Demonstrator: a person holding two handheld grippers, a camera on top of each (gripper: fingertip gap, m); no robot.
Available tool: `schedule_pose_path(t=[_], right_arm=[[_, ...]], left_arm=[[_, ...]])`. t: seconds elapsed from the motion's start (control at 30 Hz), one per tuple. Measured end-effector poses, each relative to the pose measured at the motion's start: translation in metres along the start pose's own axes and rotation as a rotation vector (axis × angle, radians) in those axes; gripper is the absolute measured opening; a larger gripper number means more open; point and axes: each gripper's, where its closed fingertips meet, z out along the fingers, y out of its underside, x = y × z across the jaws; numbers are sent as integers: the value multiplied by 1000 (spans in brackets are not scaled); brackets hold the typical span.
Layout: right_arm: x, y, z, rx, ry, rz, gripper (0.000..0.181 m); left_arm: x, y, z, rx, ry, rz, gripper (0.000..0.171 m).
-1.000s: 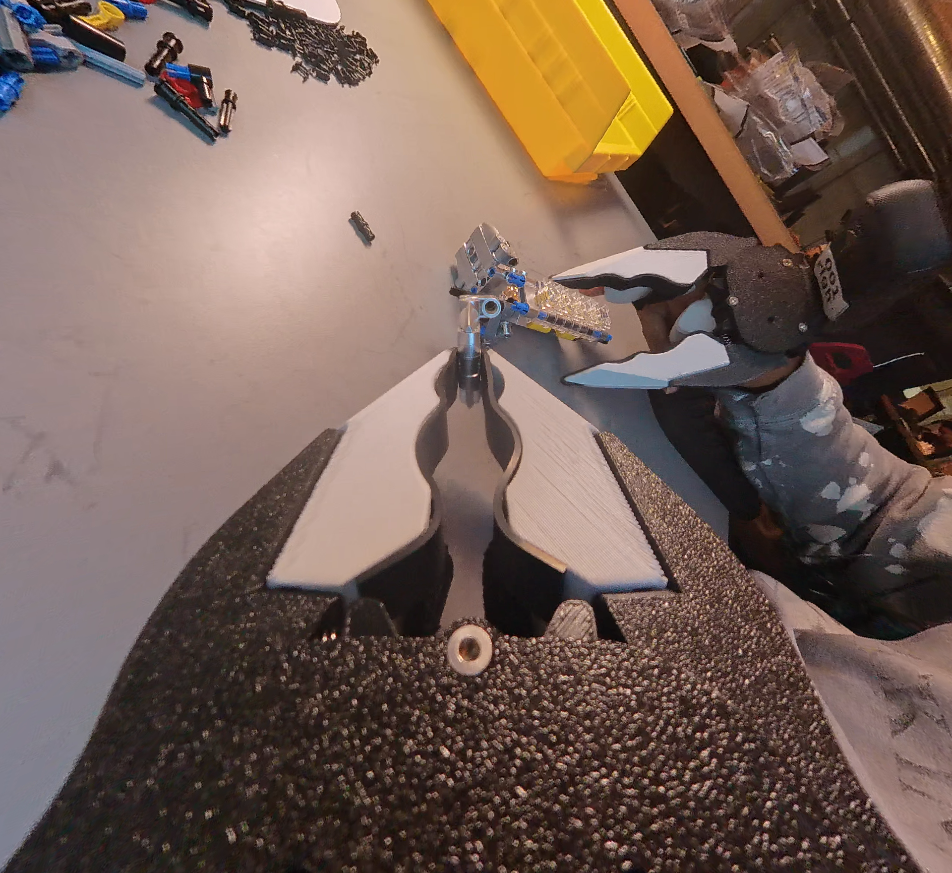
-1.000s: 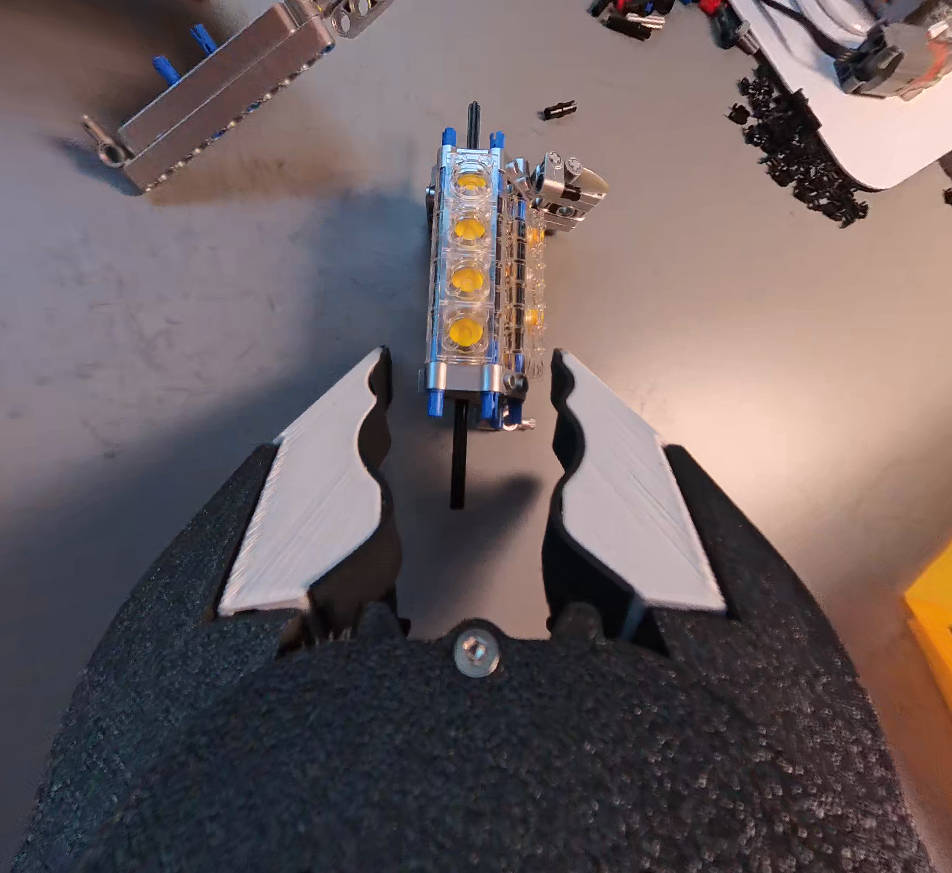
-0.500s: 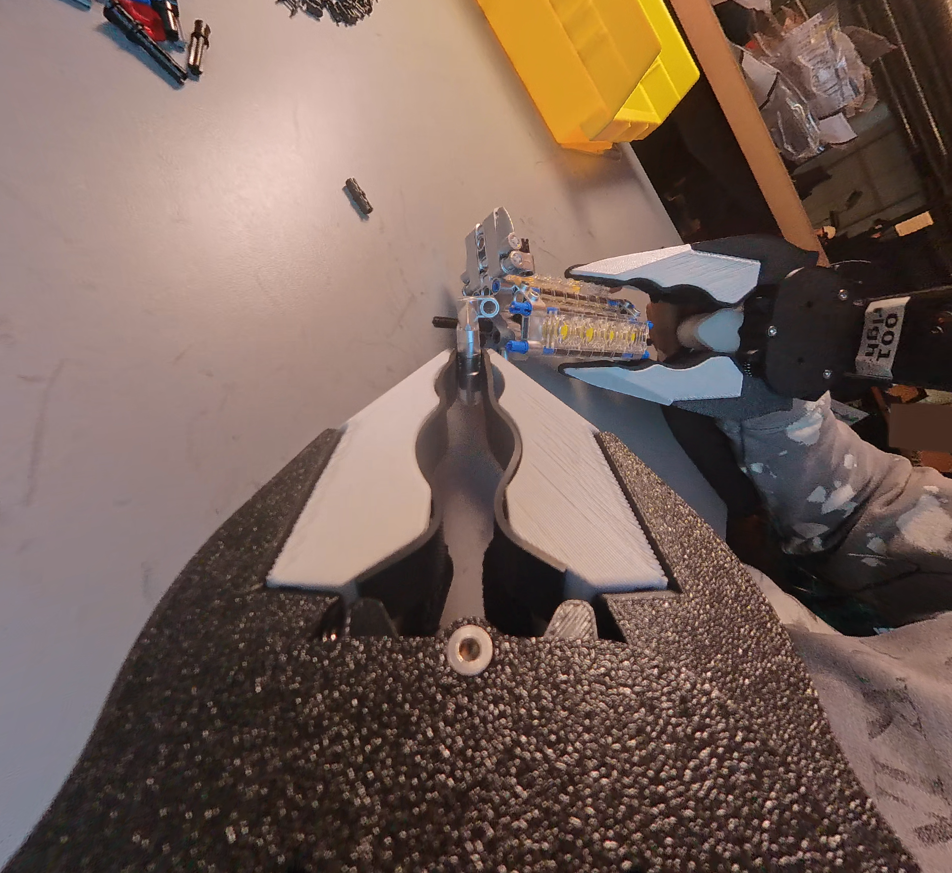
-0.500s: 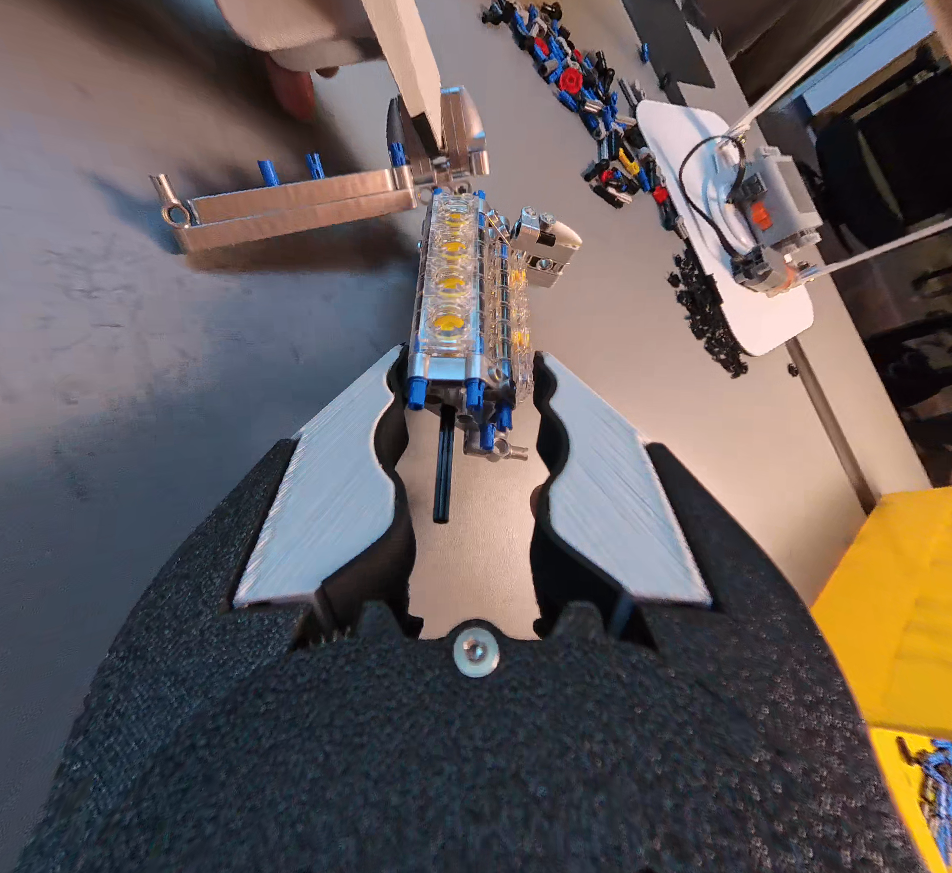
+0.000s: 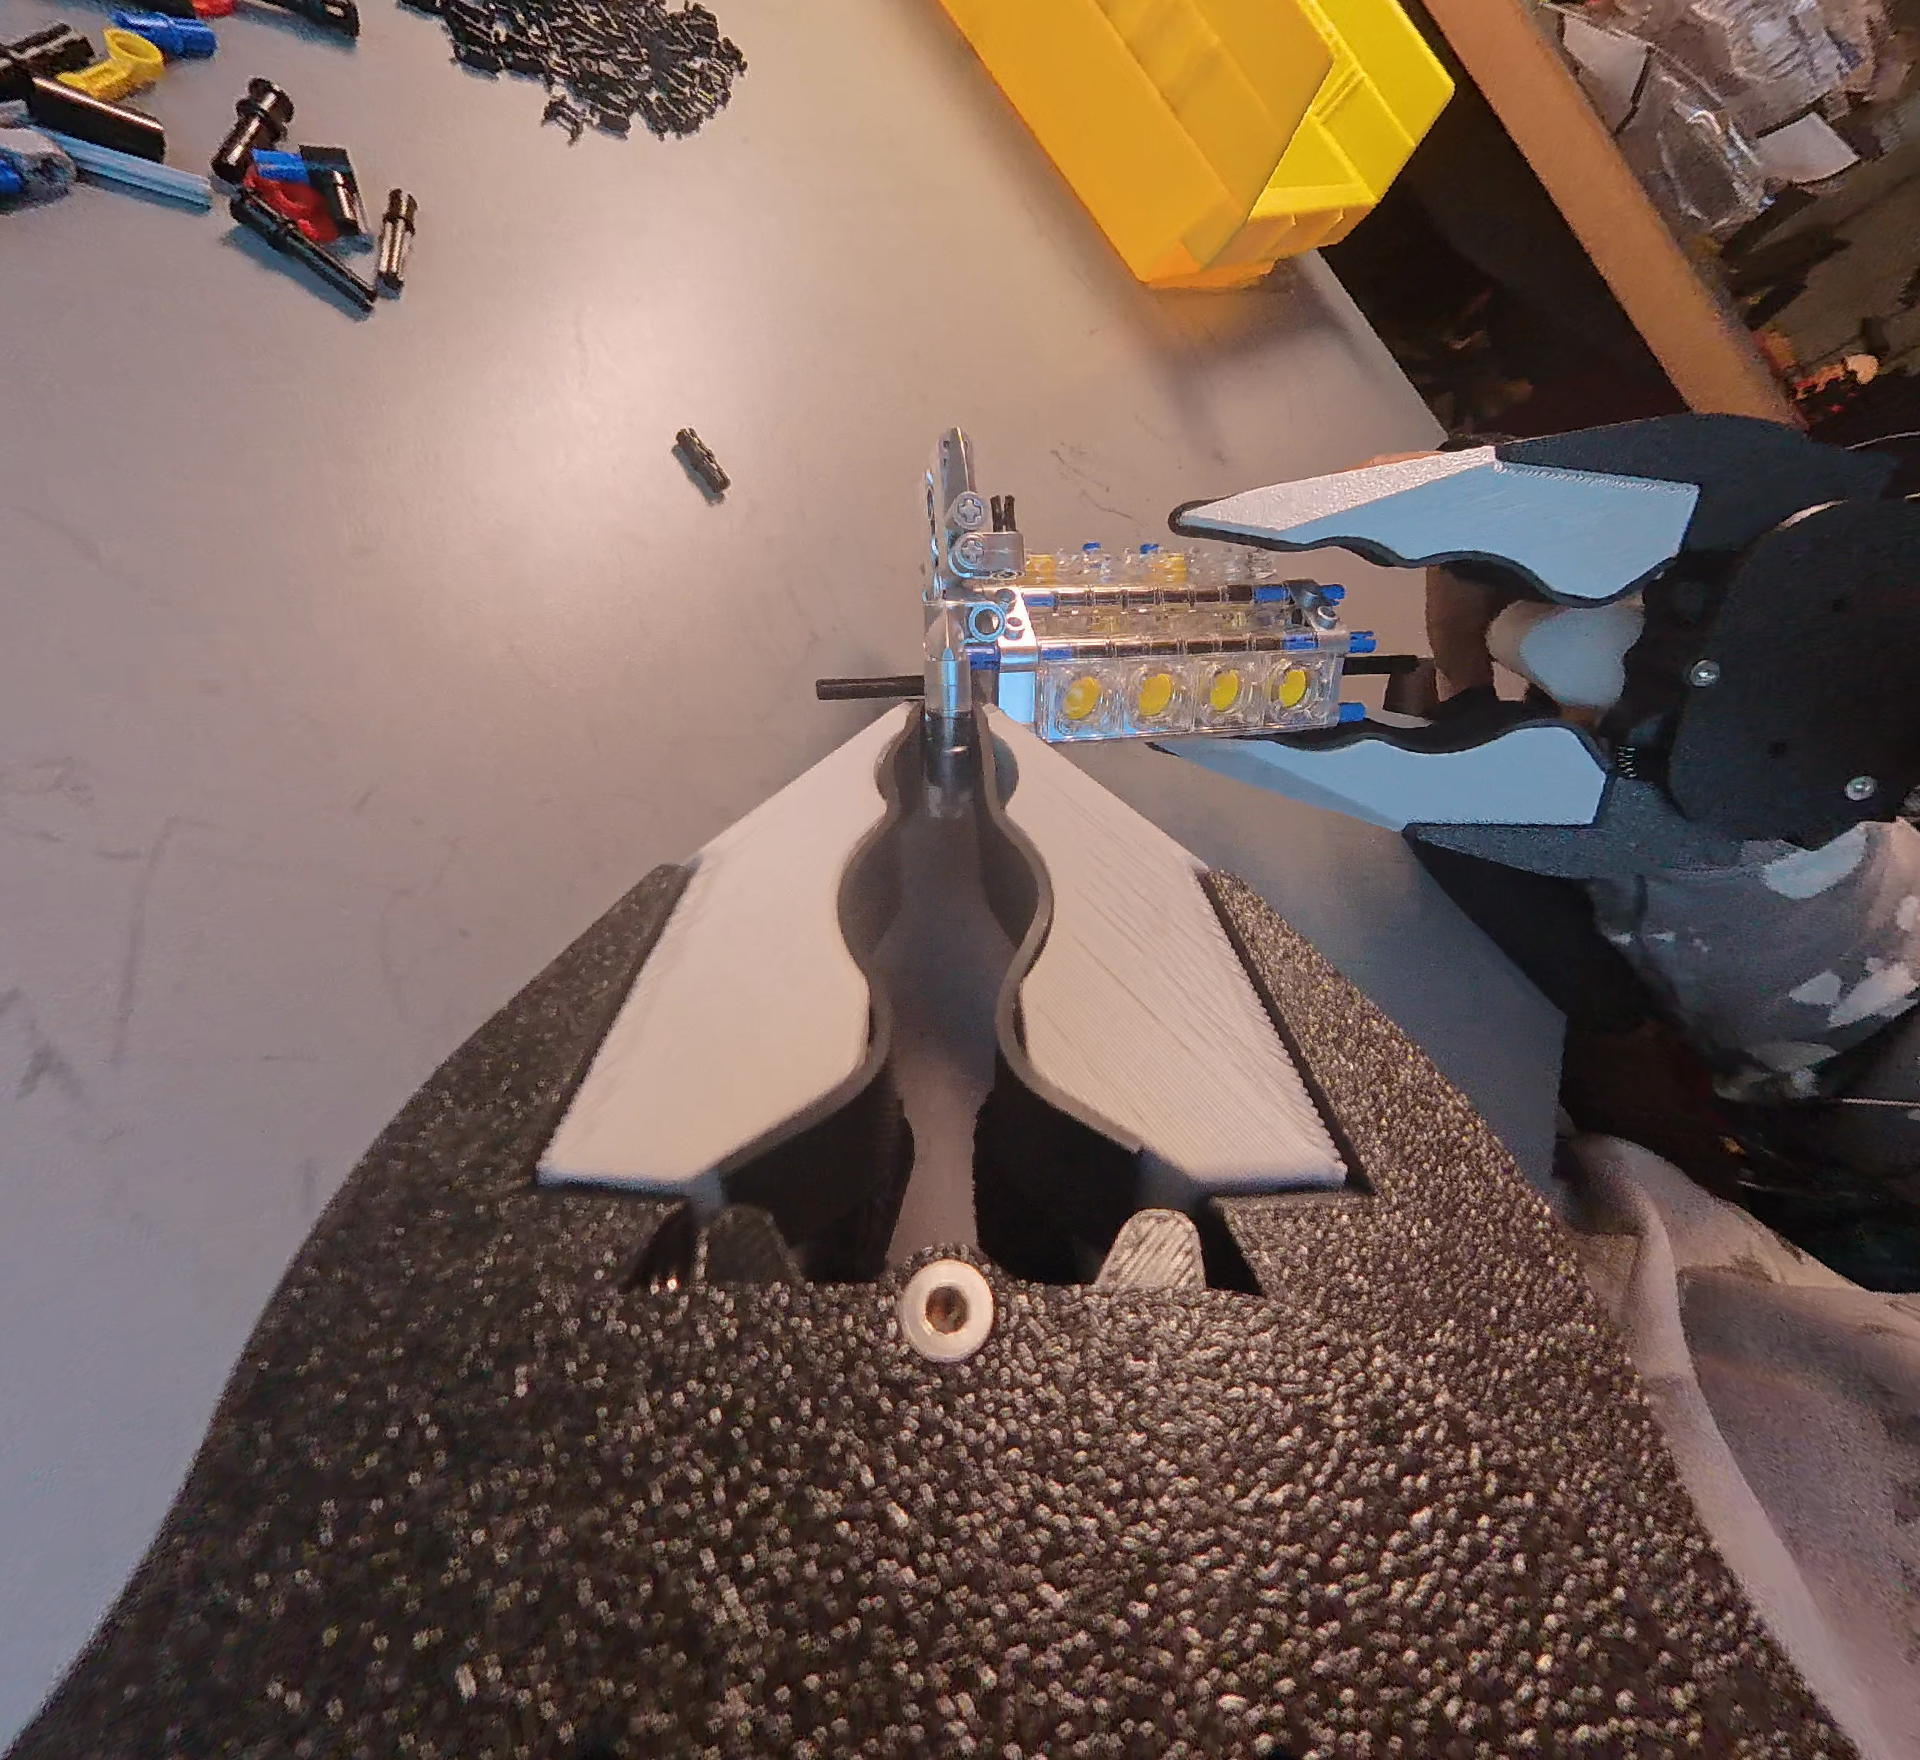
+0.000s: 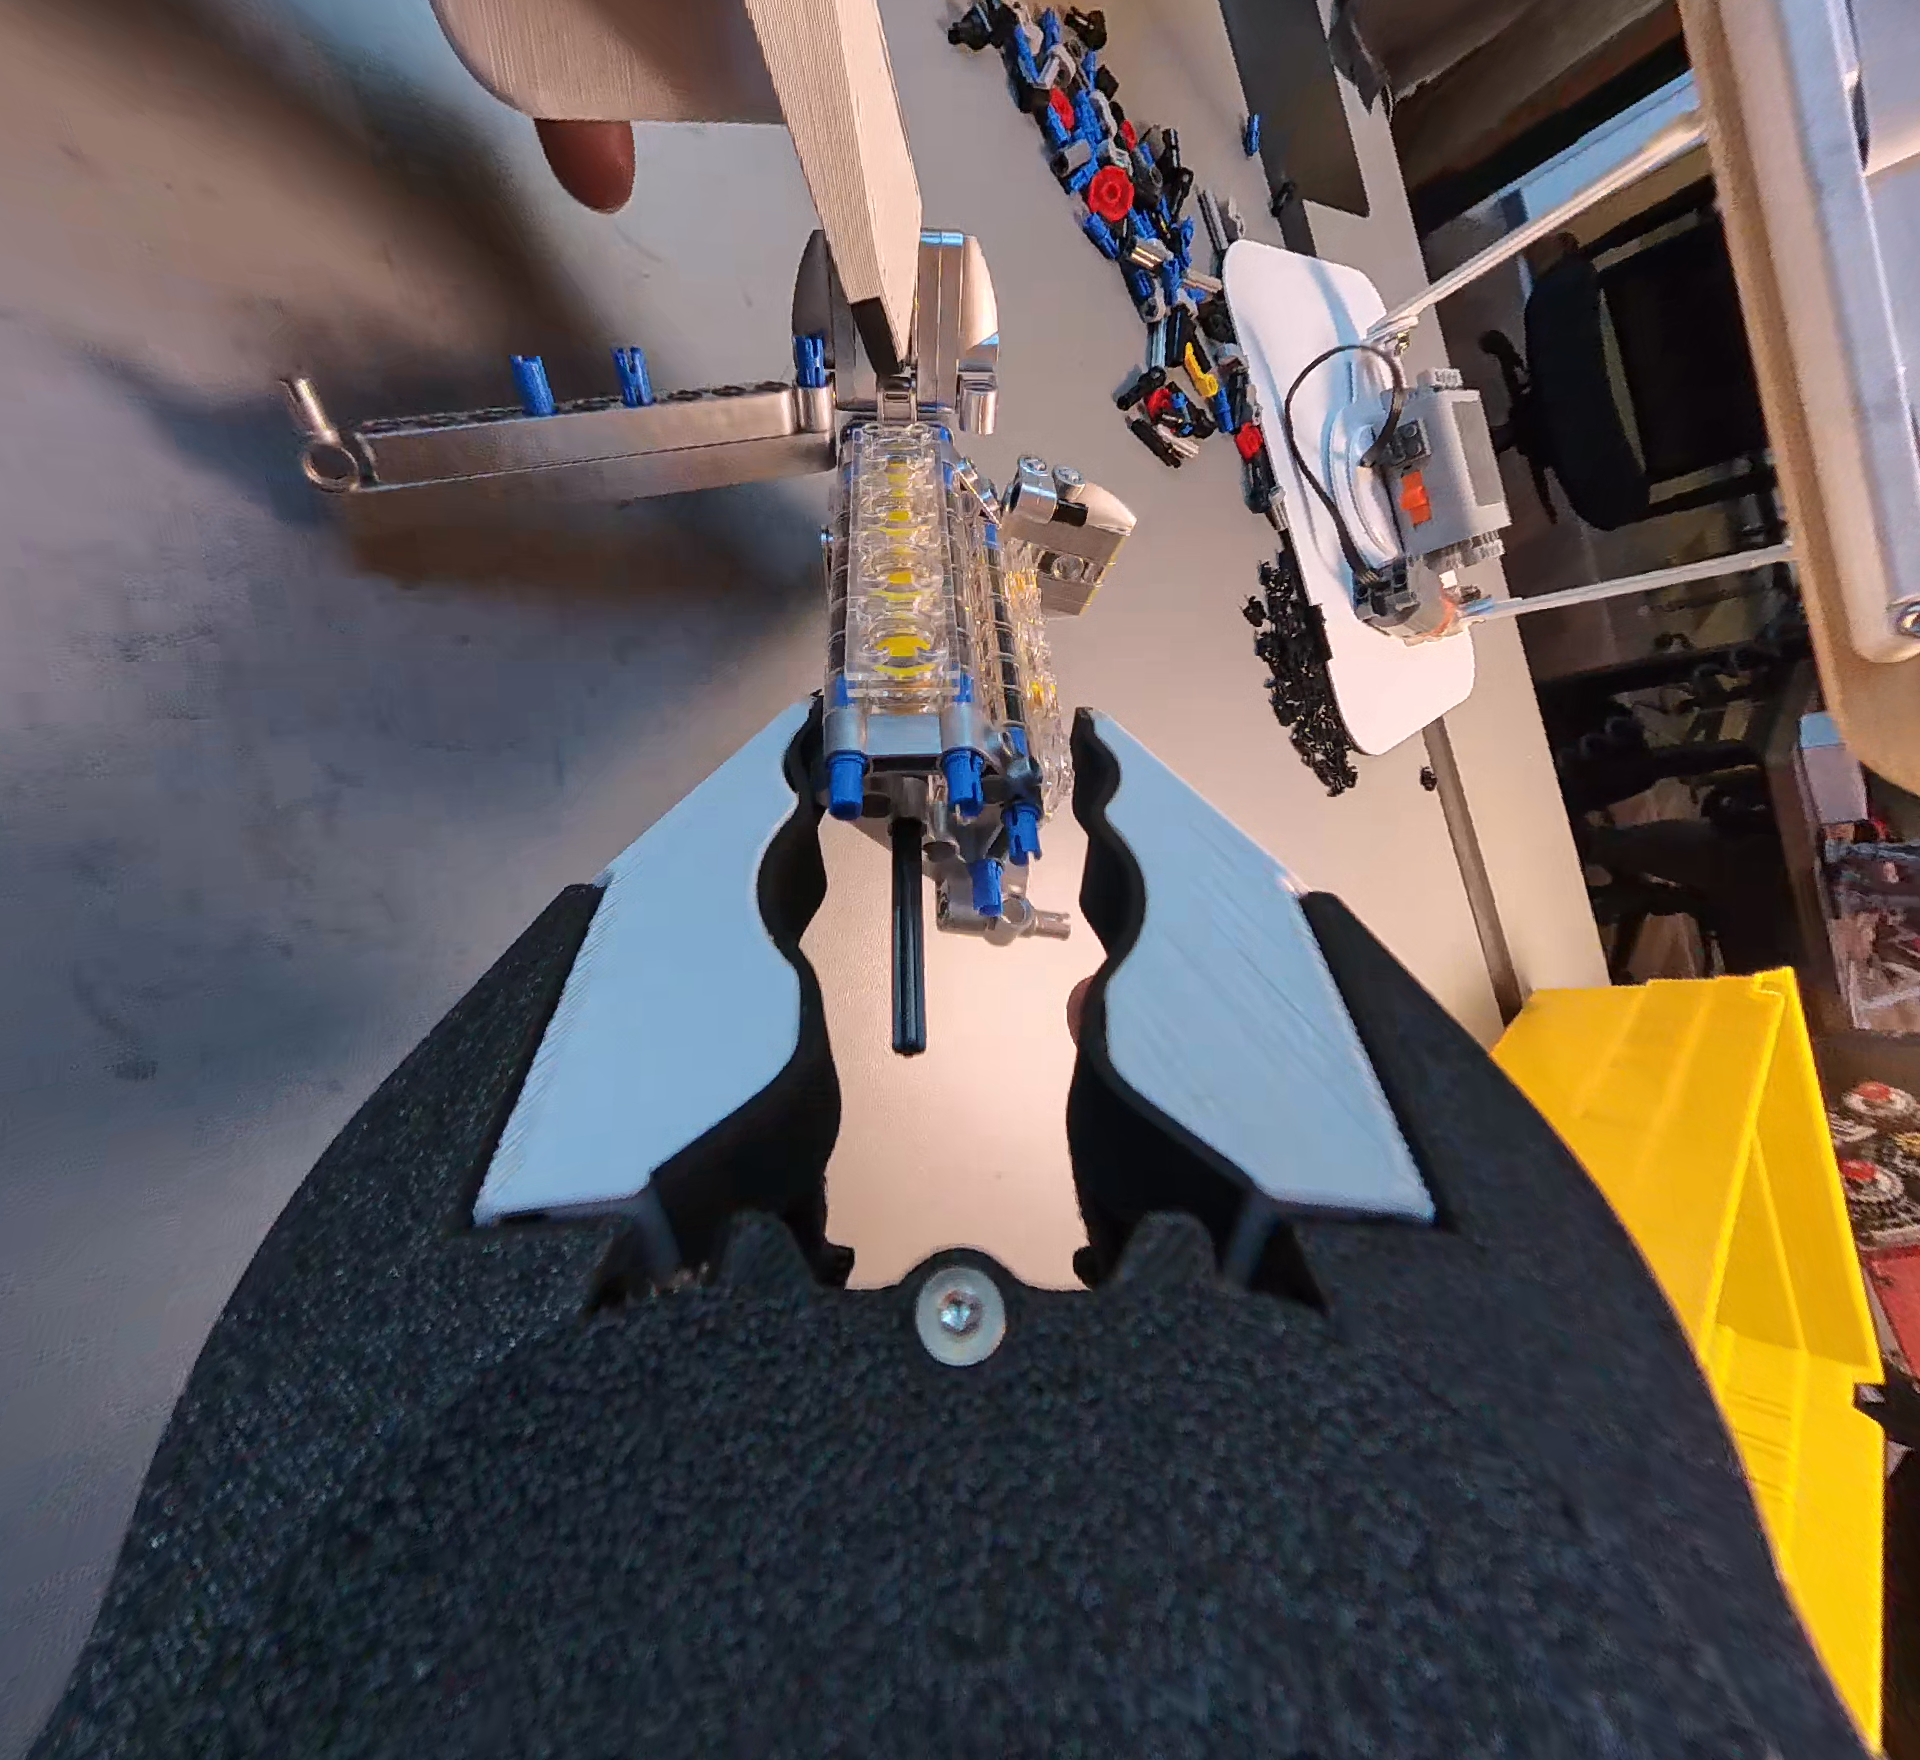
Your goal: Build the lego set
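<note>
**Two grippers bring a beam frame and an engine block end to end**

The clear engine block [image 6: 940, 609], a row of see-through cylinders with yellow pistons inside and blue pins along its edges, sits between the fingers of the right gripper [image 6: 940, 734]. The fingers are pinching its near end from both sides, and a black axle [image 6: 907, 941] pokes back out of the block into the gap between them. In the left wrist view the block is held level just above the grey counter [image 5: 416, 671], probably so that its far end stays free to meet the other part.

At that far end stands the silver beam frame [image 6: 582, 443], a long grey beam with blue pins standing up from it and an angled piece at its end. The left gripper [image 5: 951, 723] has its fingers pressed together on the narrow end of that angled piece, so the frame lies crosswise to the block and touches it, or nearly so; whether the two are already joined cannot be told.

Farther off on the counter lie a single black pin [image 5: 702, 461], a heap of black pins [image 5: 613, 63], a scatter of loose coloured parts [image 6: 1122, 183] and a white tray [image 6: 1351, 505] carrying a grey motor [image 6: 1439, 474]. A yellow bin [image 5: 1143, 37] stands at the counter's edge.
</note>
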Motion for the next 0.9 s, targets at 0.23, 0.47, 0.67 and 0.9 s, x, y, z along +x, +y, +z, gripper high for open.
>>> schedule_pose_path(t=[0.23, 0.47, 0.67, 0.9], right_arm=[[-1, -1, 2, -18, 21, 24, 43], [-7, -3, 4, -44, 80, 65, 42], [-4, 7, 6, -65, 102, 59, 40], [5, 6, 0, -121, 144, -60, 37]], left_arm=[[0, 0, -4, 12, 0, 4, 6], [-4, 7, -1, -8, -22, 1, 5], [0, 2, -5, 18, 36, -49, 5], [5, -2, -8, 32, 77, -84, 5]])
